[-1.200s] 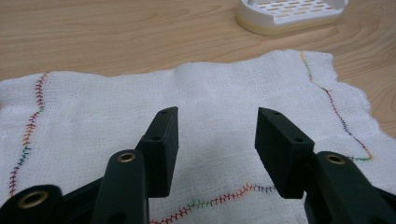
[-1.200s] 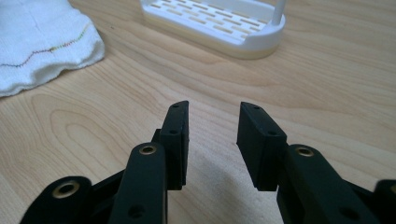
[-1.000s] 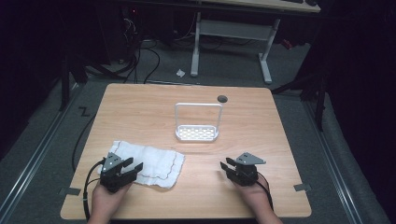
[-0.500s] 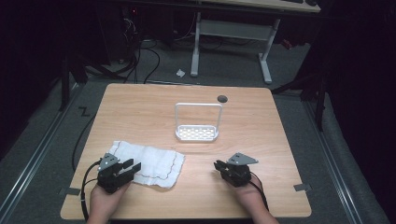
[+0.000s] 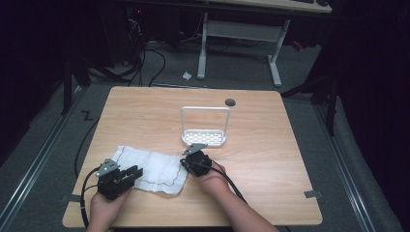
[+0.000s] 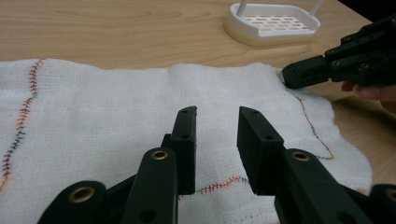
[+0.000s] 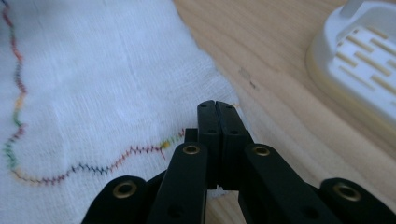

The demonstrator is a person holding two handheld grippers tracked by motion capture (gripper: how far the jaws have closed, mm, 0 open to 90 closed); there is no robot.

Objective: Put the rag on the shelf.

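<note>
High view: white cloth (image 5: 152, 169) lying flat on the counter (image 5: 270, 159), near its front-left; left gripper (image 5: 119, 177) resting at the cloth's left end, right gripper (image 5: 192, 160) meeting its right far corner; white soap tray (image 5: 204, 137) standing just beyond.

Left gripper view: jaws standing narrowly apart over the cloth (image 6: 116, 116), gripping nothing.

Right gripper view: jaws pressed together, apparently pinching the stitched cloth edge (image 7: 196, 135).

Handling, judged: light, limp, thin gauze-like weave; sagging once lifted; best pinched at hemmed corners, both ends, for spreading or folding.
</note>
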